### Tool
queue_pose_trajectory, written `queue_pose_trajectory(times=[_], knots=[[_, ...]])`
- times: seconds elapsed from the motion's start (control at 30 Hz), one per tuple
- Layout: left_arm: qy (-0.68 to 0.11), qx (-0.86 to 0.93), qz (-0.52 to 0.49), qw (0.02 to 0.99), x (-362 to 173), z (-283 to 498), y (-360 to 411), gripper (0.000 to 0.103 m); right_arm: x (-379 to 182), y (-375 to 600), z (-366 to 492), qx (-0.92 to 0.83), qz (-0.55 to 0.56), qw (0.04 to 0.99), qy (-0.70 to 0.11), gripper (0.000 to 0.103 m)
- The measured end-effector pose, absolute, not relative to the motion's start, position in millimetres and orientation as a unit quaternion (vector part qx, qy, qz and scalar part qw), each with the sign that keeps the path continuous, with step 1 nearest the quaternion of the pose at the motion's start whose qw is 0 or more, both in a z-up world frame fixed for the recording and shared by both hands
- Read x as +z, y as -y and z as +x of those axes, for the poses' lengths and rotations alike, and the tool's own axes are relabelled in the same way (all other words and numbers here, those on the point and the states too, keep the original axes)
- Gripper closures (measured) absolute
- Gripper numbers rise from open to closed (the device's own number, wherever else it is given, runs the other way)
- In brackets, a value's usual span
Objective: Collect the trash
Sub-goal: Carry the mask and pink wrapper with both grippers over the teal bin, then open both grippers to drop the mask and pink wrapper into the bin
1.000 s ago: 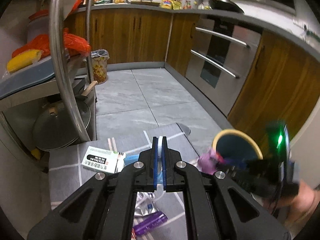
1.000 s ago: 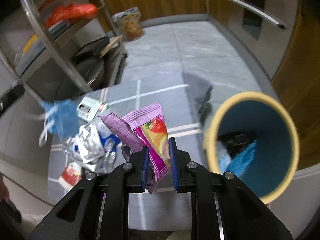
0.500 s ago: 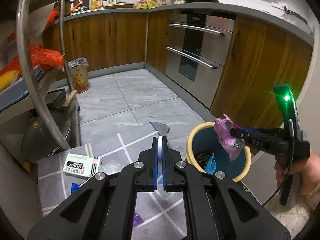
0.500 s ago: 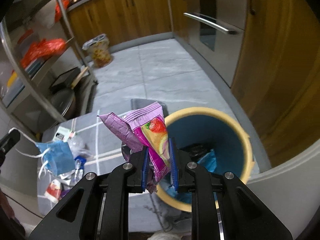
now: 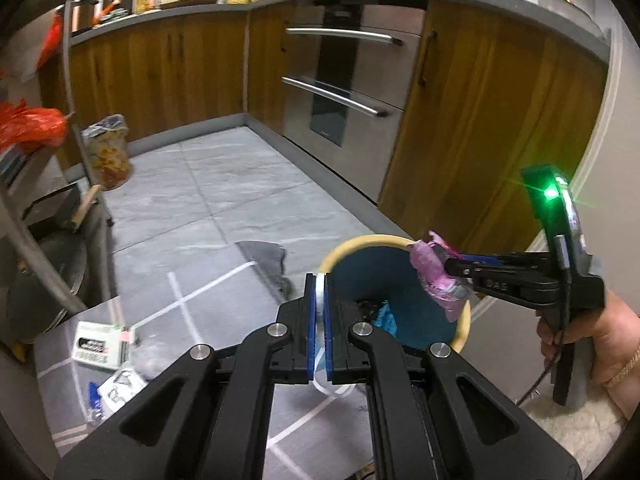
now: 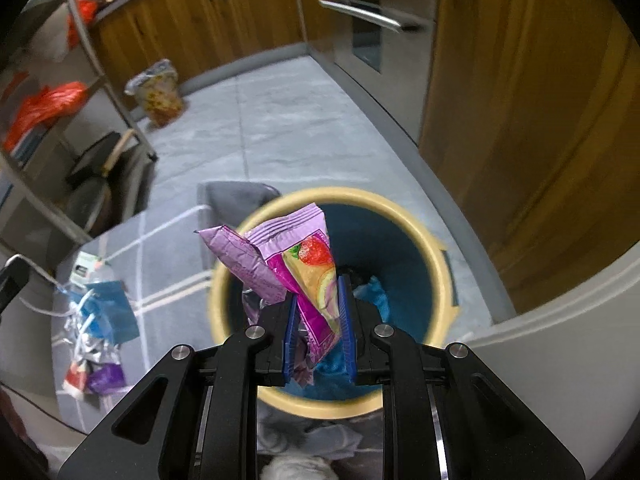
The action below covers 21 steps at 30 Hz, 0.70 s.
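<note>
Left wrist view: our left gripper is clenched on one white strap; one bin sits at three o'clock.

Right wrist view: our right gripper grasps one pink wrapper over that bin; one blue mask hangs at nine o'clock.

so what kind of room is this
Almost certainly a home kitchen: wooden cabinets under a grey countertop cluttered with jars, a built-in stainless oven, and a grey tiled floor.
</note>
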<state>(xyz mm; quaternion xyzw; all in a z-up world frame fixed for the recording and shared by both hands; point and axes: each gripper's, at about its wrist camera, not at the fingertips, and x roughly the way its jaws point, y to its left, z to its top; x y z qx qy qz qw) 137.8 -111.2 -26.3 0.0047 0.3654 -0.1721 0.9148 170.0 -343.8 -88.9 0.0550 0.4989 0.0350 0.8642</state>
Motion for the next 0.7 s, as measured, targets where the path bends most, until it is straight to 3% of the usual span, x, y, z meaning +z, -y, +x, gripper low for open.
queue_pose_trajectory(times=[0.7], knots=[[-0.409, -0.211, 0.067, 0.885, -70, 196, 226, 0.100, -127, 401, 187, -0.033, 0.146, 0.826, -0.543, 0.082]])
